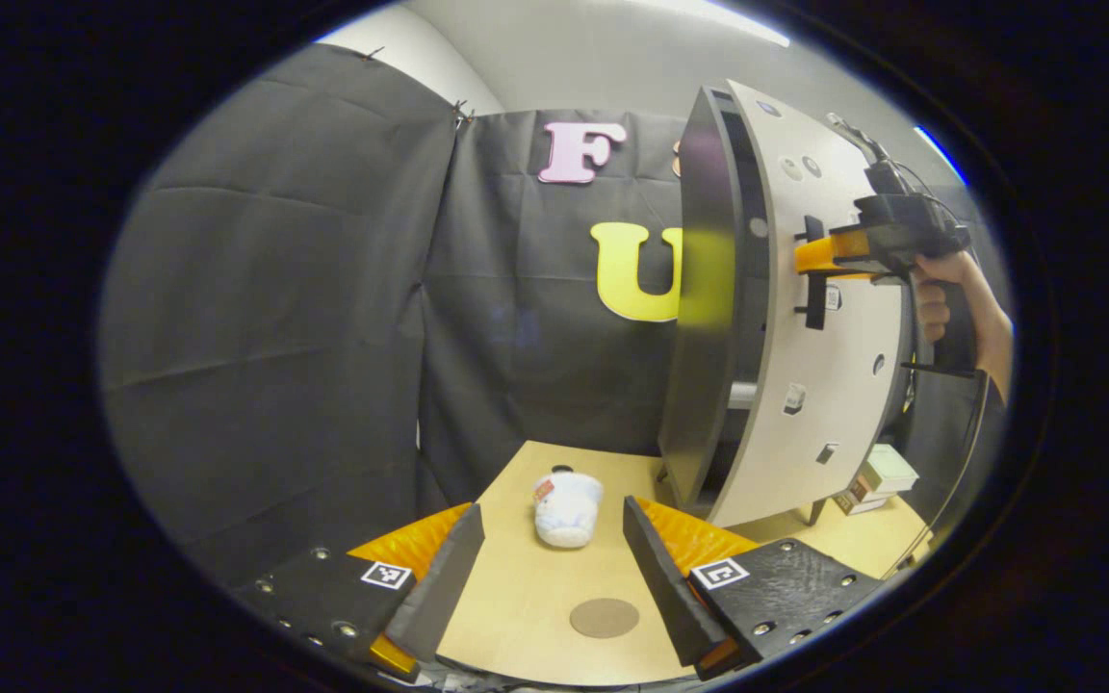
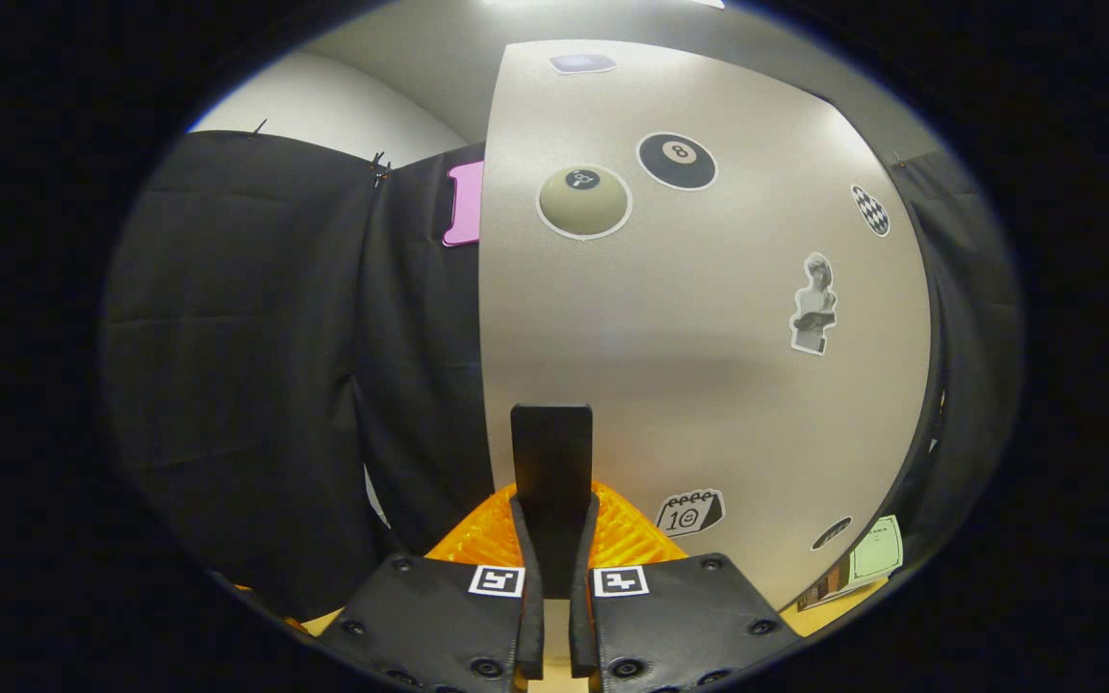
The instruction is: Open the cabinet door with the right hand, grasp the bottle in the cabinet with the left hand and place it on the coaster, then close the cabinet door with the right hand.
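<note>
1. left gripper view: the cabinet door, a pale panel with stickers, stands ajar up and to the right of the left gripper, its dark edge turned toward the camera.
2. the wooden table runs forward between this gripper's two fingers, which are spread wide with nothing between them.
3. farther off on the right, a hand holds the right gripper against the door's black handle.
4. the bottle, white with a dark cap, sits on the table just ahead of the left gripper, centred between its fingers; whether it is upright or lying is hard to tell.
5. the coaster, a round brown disc, lies flat on the table nearer than the bottle, between the fingers and slightly toward the right one, apart from the bottle.
6. small boxes sit on the table past the door's lower right corner.
7. right gripper view: the door's sticker-covered face is directly ahead; the fingers are drawn close together, clamped on the upright black handle.
</note>
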A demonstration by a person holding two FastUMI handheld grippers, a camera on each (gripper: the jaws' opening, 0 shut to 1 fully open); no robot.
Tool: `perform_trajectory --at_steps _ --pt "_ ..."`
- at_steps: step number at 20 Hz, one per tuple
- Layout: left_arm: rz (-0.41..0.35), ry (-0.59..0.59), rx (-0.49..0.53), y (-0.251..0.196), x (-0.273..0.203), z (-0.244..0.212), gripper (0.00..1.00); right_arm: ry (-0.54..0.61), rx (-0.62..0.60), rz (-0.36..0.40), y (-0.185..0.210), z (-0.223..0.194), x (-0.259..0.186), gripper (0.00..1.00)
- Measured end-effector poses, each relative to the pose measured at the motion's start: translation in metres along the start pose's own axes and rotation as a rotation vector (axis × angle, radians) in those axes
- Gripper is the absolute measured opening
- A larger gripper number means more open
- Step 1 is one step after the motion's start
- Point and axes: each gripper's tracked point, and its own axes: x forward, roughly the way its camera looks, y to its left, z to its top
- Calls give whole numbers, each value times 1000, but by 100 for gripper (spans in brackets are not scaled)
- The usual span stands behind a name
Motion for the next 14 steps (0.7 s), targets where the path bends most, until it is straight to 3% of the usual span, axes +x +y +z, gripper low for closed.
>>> perform_trajectory --at_steps 1,14 --pt "0 5 2 1 -3 -2 90 -5 -2 14 0 0 -1 9" --pt "34 0 41 13 -9 8 89 33 11 129 -15 -4 -27 12"
